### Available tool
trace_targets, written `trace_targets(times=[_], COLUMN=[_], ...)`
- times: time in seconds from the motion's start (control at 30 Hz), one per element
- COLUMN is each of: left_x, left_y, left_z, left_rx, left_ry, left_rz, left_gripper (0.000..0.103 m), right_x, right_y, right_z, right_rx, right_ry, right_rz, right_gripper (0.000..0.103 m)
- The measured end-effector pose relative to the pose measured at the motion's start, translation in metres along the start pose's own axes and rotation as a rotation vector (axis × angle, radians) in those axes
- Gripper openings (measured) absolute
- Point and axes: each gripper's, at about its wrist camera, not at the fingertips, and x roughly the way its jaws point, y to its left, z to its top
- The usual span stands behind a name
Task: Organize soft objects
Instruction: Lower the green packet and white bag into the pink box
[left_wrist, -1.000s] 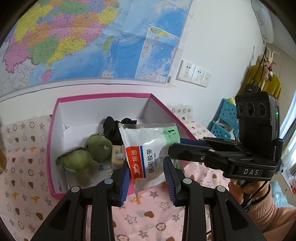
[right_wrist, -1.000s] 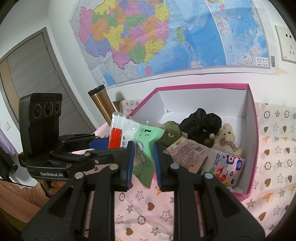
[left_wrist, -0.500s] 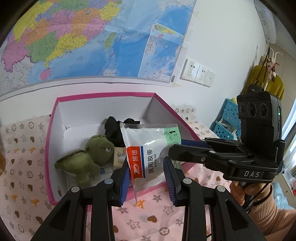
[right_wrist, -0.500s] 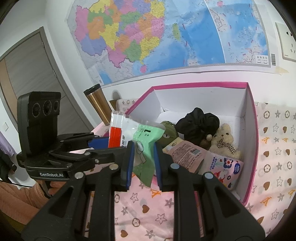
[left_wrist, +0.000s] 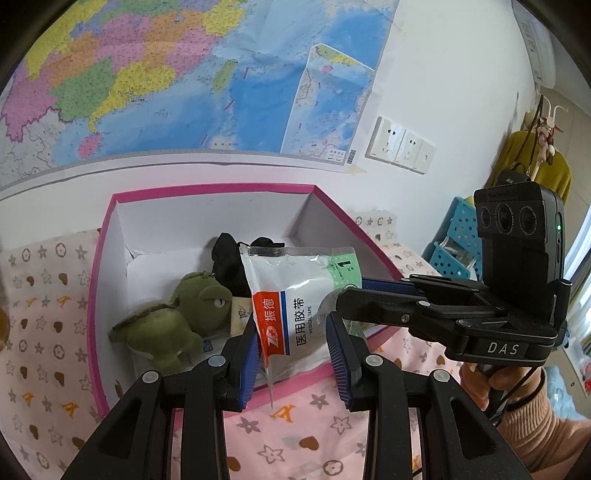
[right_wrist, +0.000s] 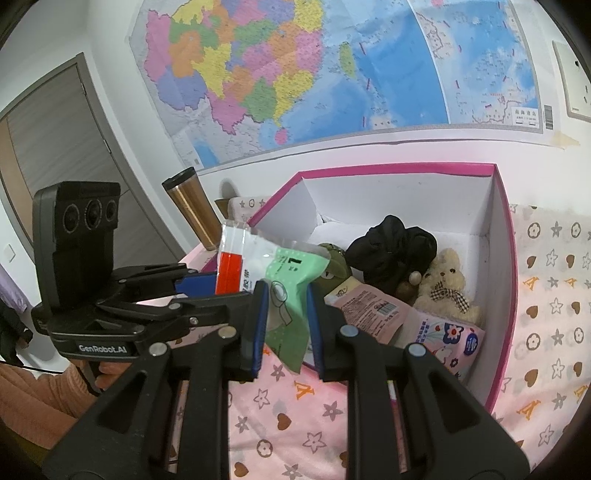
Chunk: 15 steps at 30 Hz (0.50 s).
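Left wrist view: 1 tape packet (left_wrist: 295, 295), white with a green end, hung above the near rim of the pink box (left_wrist: 207, 190). Left gripper (left_wrist: 293, 354) had its pads around the packet's lower end; whether they pressed it could not be told. Right gripper (left_wrist: 354, 291) was clamped on the packet's green end. In the box: 1 green plush (left_wrist: 173, 325) by the left wall, 1 black cloth (left_wrist: 229, 266) at the back.

Right wrist view: right gripper (right_wrist: 284, 319) closed on the green end. In the box: 1 bear (right_wrist: 445, 284) by the right wall, 2 pink packs (right_wrist: 406, 321) by the near rim. 1 tumbler (right_wrist: 194, 206) stood beyond the box's left corner.
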Motion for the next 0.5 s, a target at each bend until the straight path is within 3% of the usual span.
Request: trace_targets(times=[0.5], left_x=[0.0031], left_y=[0.0014], left_z=[0.0026], left_rx=[-0.003], left_ry=[-0.001], left_rz=[-0.001], left_gripper=[0.034], right_x=[0.0014], right_y=[-0.0031], right_z=[0.0034], right_rx=[0.004], right_ry=[-0.001], right_rz=[-0.001], right_gripper=[0.023])
